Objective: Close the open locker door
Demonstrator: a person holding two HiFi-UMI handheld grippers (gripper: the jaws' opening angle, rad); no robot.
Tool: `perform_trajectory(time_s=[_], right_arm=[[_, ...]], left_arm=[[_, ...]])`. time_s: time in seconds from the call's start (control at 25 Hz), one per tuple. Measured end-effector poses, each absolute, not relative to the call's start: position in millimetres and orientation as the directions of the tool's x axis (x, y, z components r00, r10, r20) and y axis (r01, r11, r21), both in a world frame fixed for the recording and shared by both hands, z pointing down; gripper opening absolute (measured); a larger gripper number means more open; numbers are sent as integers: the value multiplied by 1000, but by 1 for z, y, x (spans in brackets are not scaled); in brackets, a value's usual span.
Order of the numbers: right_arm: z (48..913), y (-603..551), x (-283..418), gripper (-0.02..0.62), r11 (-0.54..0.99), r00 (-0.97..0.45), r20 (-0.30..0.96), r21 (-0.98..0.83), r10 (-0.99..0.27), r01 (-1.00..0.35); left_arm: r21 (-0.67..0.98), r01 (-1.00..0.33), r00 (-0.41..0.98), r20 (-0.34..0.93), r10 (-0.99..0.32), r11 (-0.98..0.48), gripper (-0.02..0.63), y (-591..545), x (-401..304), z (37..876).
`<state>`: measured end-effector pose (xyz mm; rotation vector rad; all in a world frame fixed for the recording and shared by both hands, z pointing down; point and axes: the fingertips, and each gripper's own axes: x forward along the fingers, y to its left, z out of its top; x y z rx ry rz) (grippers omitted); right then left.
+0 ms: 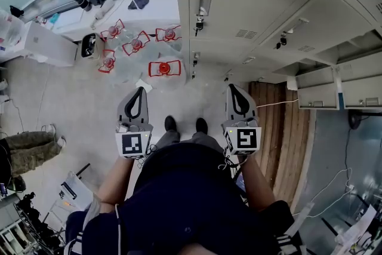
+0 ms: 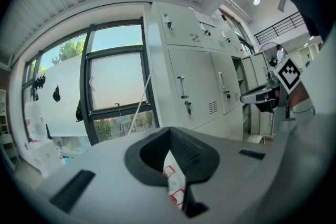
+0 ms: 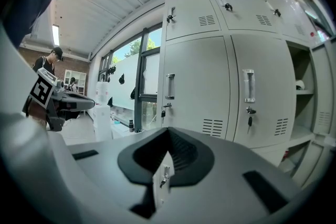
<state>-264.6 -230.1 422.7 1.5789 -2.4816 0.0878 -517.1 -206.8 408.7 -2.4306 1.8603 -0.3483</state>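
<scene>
1. While I hold both level, my left gripper (image 1: 141,90) and right gripper (image 1: 232,87) stay out of contact, each clenched on nothing.
2. Only the right gripper view shows shelves (image 3: 300,93) far right.
3. Only the head view shows the open locker door (image 1: 360,91), right of the right gripper.

My left claw (image 1: 141,89), right claw (image 1: 232,87) side by side, short of lockers (image 1: 250,9), pointing at them, near level. Both jaws together, empty. Forearms bent.

We get bright daylight from the window (image 2: 113,86); fisheye edges darken and curve, and the nearest foreground blurs.
</scene>
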Motion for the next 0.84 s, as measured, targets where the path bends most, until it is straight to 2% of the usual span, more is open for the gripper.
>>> perform_trajectory(time_s=[0.84], right_arm=[[417, -231, -270, -3, 455, -429, 202, 110, -881, -884]], left_arm=[[-174, -953, 233, 112, -966, -250, 5, -206, -520, 403]])
